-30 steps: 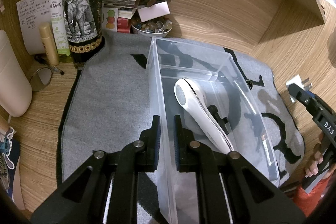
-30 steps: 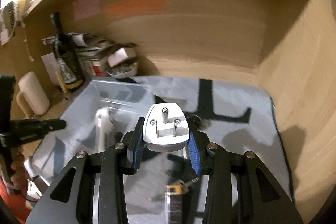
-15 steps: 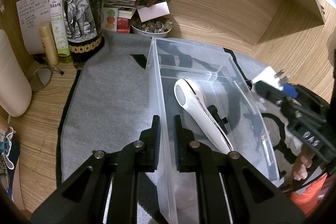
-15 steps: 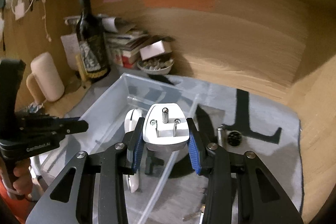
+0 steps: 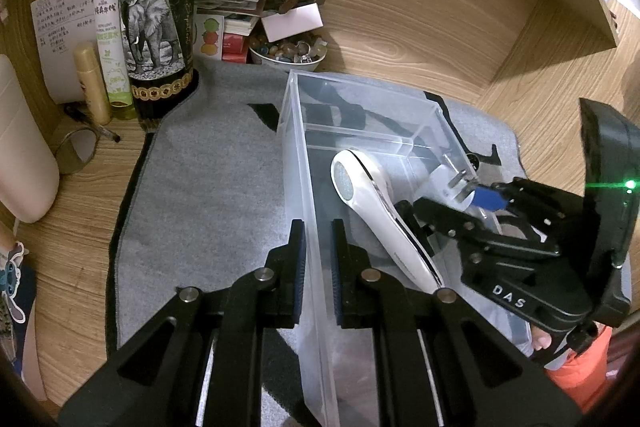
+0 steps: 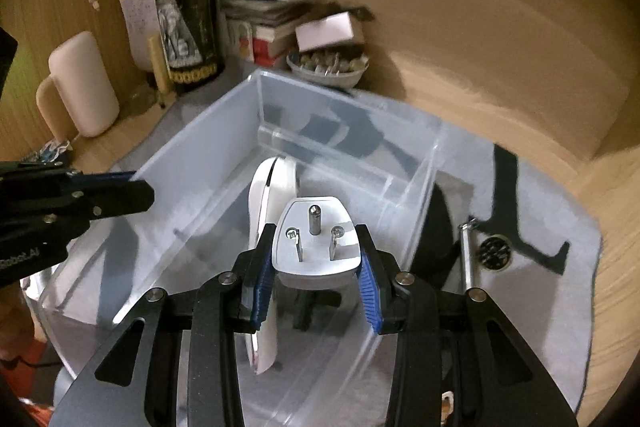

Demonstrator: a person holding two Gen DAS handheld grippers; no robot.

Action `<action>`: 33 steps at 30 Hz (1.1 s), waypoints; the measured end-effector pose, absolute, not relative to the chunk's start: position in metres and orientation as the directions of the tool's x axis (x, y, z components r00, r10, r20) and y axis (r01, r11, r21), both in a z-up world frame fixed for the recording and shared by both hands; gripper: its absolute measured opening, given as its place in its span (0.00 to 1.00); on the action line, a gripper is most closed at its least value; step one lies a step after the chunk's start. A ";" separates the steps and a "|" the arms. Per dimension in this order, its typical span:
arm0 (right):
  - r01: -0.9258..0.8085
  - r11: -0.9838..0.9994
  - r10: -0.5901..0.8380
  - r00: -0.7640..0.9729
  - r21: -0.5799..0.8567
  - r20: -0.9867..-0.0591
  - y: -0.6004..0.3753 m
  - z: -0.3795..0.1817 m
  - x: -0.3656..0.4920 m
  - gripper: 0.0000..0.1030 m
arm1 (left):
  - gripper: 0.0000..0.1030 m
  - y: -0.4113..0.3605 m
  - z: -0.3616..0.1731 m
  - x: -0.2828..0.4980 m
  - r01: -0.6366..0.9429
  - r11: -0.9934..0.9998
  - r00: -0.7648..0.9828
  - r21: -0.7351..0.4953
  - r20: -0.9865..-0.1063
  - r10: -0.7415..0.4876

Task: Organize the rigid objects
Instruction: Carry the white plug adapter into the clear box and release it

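Observation:
A clear plastic bin stands on a grey mat; it also shows in the right wrist view. A white handheld device lies inside it, also in the right wrist view. My left gripper is shut on the bin's left wall. My right gripper is shut on a white plug adapter and holds it over the bin's inside; the adapter and the right gripper show above the bin's right side in the left wrist view.
A dark wine bottle, spray bottle, papers and a bowl of small items crowd the back left corner. A cream bottle stands at the left. A metal rod and a round part lie on the mat right of the bin.
My right gripper has carried the plug adapter leftward, from outside the bin's right side to over its inside. My left gripper has stayed on the bin wall.

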State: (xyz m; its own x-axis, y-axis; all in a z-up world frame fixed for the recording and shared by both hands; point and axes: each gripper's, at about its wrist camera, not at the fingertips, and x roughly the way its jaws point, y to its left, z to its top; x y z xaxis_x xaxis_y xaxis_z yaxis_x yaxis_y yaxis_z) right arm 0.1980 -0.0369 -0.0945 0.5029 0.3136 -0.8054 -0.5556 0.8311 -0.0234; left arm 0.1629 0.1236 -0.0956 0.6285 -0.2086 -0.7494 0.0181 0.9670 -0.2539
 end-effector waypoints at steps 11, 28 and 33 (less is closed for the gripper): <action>-0.568 0.822 0.301 0.496 -0.042 -0.814 -0.031 -0.096 0.195 0.33 | 0.09 0.123 -0.095 0.165 0.018 0.967 0.629 -0.254 -0.749 -0.208; -0.547 0.836 0.337 0.563 -0.034 -0.754 -0.045 -0.068 0.182 0.68 | 0.09 0.123 -0.096 0.164 0.017 0.967 0.630 -0.254 -0.748 -0.208; -0.527 0.849 0.334 0.597 -0.042 -0.730 -0.057 -0.056 0.175 0.68 | 0.09 0.123 -0.096 0.163 0.015 0.967 0.631 -0.253 -0.748 -0.206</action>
